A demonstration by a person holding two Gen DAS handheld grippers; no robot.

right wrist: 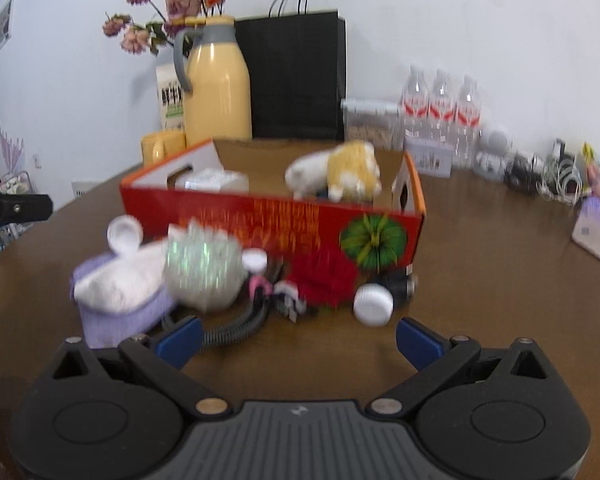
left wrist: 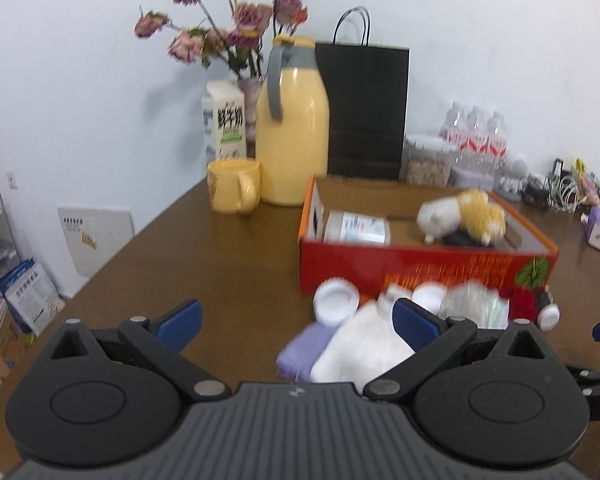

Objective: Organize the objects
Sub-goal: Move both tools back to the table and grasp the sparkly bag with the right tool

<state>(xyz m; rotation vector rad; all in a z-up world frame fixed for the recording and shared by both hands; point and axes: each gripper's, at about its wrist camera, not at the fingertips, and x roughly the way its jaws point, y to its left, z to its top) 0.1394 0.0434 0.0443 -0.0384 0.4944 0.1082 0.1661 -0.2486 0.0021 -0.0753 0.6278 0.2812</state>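
A red cardboard box (left wrist: pixel 420 270) (right wrist: pixel 228 208) stands on the brown table and holds a white-and-yellow plush toy (left wrist: pixel 460 214) (right wrist: pixel 340 174) and a white jar (left wrist: pixel 358 228) lying on its side. In front of the box is a pile: a white and purple soft pouch (left wrist: pixel 352 346) (right wrist: pixel 120 292), a shiny clear bottle (right wrist: pixel 204 264) (left wrist: pixel 474 302), a red fuzzy item (right wrist: pixel 324 278), white caps (right wrist: pixel 373 303) (left wrist: pixel 336 300) and a black coiled cable (right wrist: pixel 236 326). My left gripper (left wrist: pixel 298 320) is open, just short of the pouch. My right gripper (right wrist: pixel 298 338) is open near the cable and cap.
A yellow thermos jug (left wrist: pixel 292 128), yellow mug (left wrist: pixel 232 190), milk carton (left wrist: pixel 224 124), vase of pink flowers (left wrist: pixel 228 32), black paper bag (left wrist: pixel 366 112), water bottles (left wrist: pixel 476 136) and cables (right wrist: pixel 560 178) line the wall. A tissue box (right wrist: pixel 596 230) sits far right.
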